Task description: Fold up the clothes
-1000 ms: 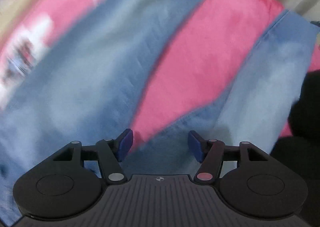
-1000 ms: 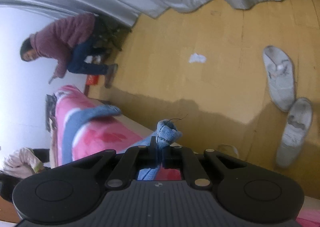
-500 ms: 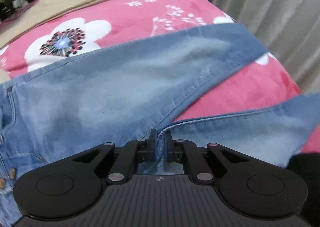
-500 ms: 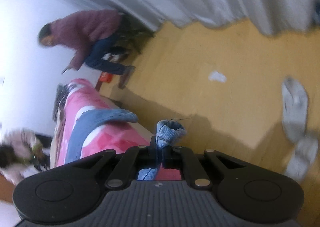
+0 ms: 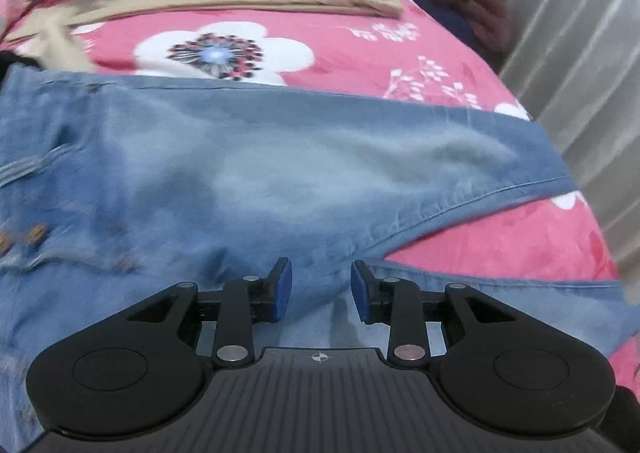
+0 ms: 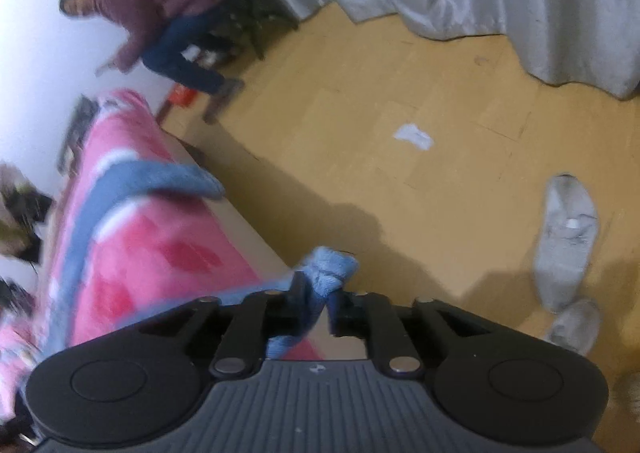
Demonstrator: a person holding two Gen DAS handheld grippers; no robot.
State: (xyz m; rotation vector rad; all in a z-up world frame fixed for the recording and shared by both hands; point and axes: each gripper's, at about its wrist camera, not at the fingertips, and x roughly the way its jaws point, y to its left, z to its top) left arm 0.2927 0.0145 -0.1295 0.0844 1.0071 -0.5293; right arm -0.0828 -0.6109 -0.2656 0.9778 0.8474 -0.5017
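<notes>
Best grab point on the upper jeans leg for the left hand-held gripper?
Pinch the hem end of the jeans leg, approaching from the curtain side. That edge lies flat and free on the pink bedspread. The left hand-held gripper stands open, jaws just opened.

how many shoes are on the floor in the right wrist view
2, both at the right edge of the wooden floor: one pale shoe lying sole-up or on its side, and a second pale shoe just below it. Others may be hidden out of frame.
</notes>
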